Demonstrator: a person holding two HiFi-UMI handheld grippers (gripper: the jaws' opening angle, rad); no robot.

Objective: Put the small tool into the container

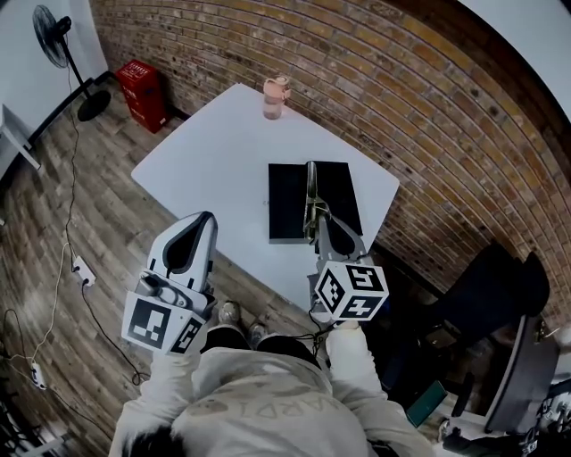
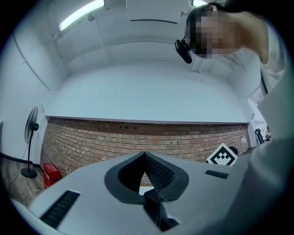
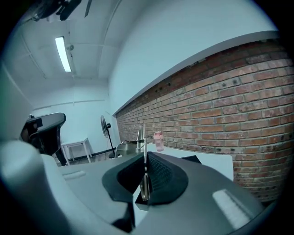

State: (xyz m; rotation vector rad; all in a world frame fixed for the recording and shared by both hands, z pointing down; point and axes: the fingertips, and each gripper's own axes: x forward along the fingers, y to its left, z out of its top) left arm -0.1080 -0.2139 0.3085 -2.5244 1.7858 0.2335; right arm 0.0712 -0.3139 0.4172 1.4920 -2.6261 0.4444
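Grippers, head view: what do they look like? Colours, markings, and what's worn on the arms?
Left gripper and right gripper: light grey shells, with black ribbed pads inside the jaws. Each carries a white cube with black square markers. The sleeves are pale cream.

Grey left claw (image 1: 206, 219), grey right claw (image 1: 316, 220), marker cubes (image 1: 350, 290), seemingly cream sweatshirt (image 1: 259, 402).

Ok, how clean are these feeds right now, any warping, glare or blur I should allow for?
Head view: heavy fisheye, brick wall bows, corners go dark; even light, small tool reads sharp against the black container. Left gripper view: ceiling strip glares top left, mosaic patch top right, left tongs crisp. Right gripper view: wall curves, small tool in the right tongs slightly soft up close.
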